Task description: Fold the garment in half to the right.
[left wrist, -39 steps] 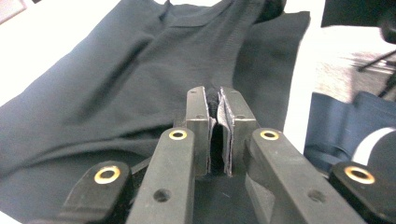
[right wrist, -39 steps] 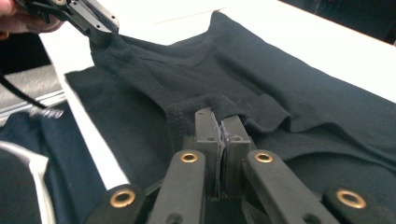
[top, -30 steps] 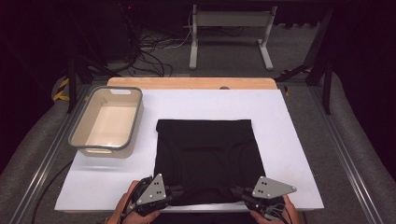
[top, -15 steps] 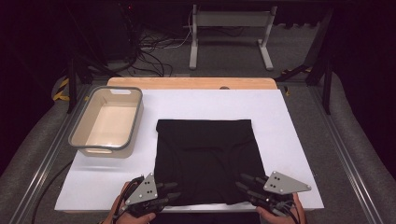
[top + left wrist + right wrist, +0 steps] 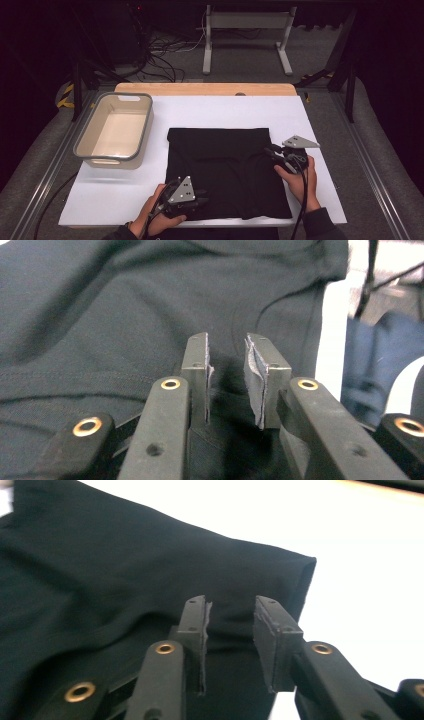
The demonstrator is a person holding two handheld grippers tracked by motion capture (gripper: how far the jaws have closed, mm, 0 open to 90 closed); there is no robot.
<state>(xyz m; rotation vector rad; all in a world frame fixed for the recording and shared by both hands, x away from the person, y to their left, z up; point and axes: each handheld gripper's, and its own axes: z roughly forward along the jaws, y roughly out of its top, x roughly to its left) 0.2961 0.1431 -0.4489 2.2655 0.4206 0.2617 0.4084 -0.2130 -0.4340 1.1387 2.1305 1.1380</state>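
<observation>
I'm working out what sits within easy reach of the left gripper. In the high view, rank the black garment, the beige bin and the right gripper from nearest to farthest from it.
From the left gripper:
1. black garment: right under its jaws, at the near edge.
2. right gripper: across the garment, at its right edge.
3. beige bin: farther back on the table's left; its gap looks close to the right gripper's, so this order is tentative.

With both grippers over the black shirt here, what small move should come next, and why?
Probably close the right gripper on the black shirt at its right edge. Its jaws stand open over the cloth by the far right corner, while the left gripper, also open, sits at the near edge, so neither holds cloth yet.
</observation>
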